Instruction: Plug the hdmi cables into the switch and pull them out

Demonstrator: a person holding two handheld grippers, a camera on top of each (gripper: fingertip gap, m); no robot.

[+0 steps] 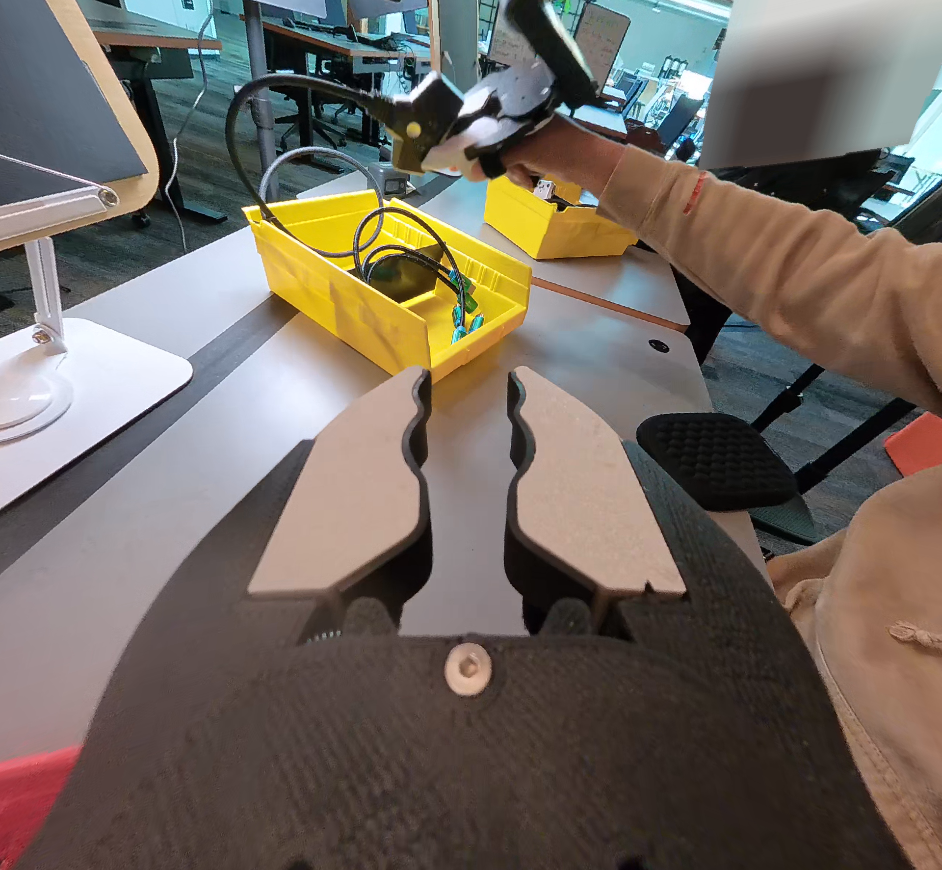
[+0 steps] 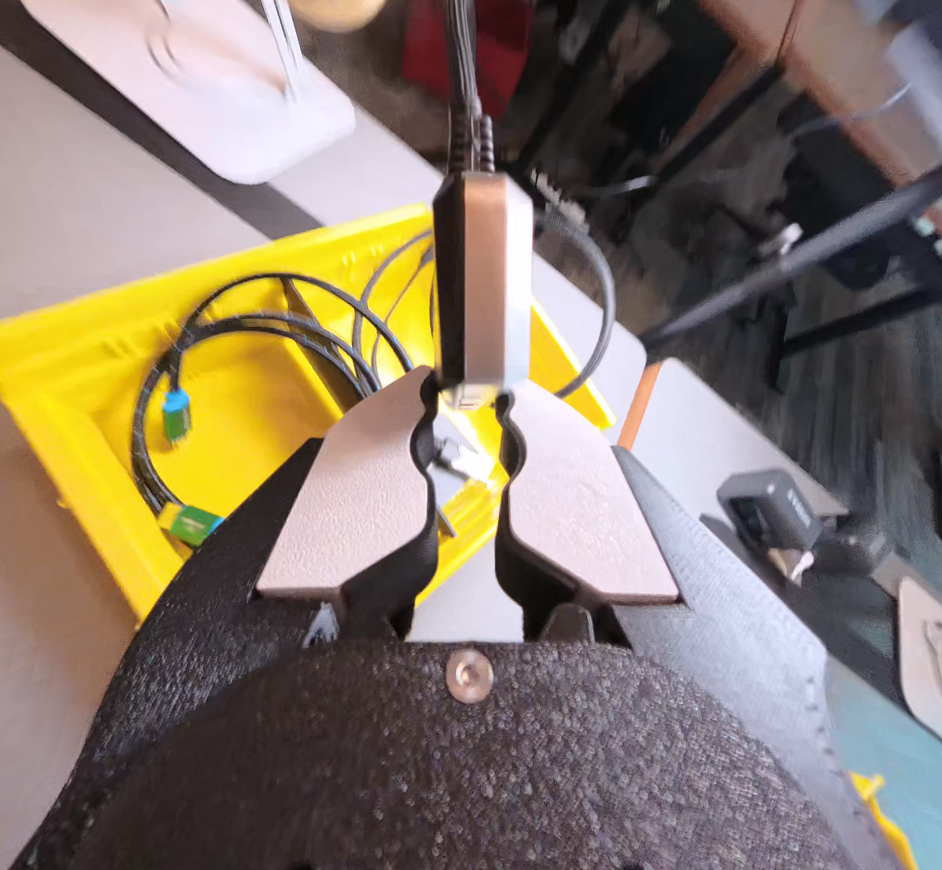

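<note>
My right gripper [image 2: 468,386] is shut on the near end of the HDMI switch [image 2: 481,279], a grey and black box with black cables running from its far end. It holds the switch in the air above the yellow bin [image 2: 76,386]. In the left wrist view the right gripper [image 1: 448,152] holds the switch [image 1: 425,124] high above the desk, and a black cable [image 1: 239,142] hangs from it into the yellow bin [image 1: 367,315]. HDMI cables with green and blue plugs [image 2: 178,414] lie coiled in the bin, and they also show in the left wrist view [image 1: 461,310]. My left gripper [image 1: 469,381] is open and empty above the desk.
A second yellow bin [image 1: 550,228] stands behind the person's sleeve [image 1: 764,254]. A white monitor stand base [image 1: 102,386] sits at the left of the grey desk [image 1: 255,437]. A black chair armrest [image 1: 713,458] is at the right. A small black device [image 2: 769,509] lies on the desk. The tips of one gripper are about 40 cm away from the tips of the other. The small black device [image 2: 769,509] sits 40 cm or so from the ends of my right fingers.
</note>
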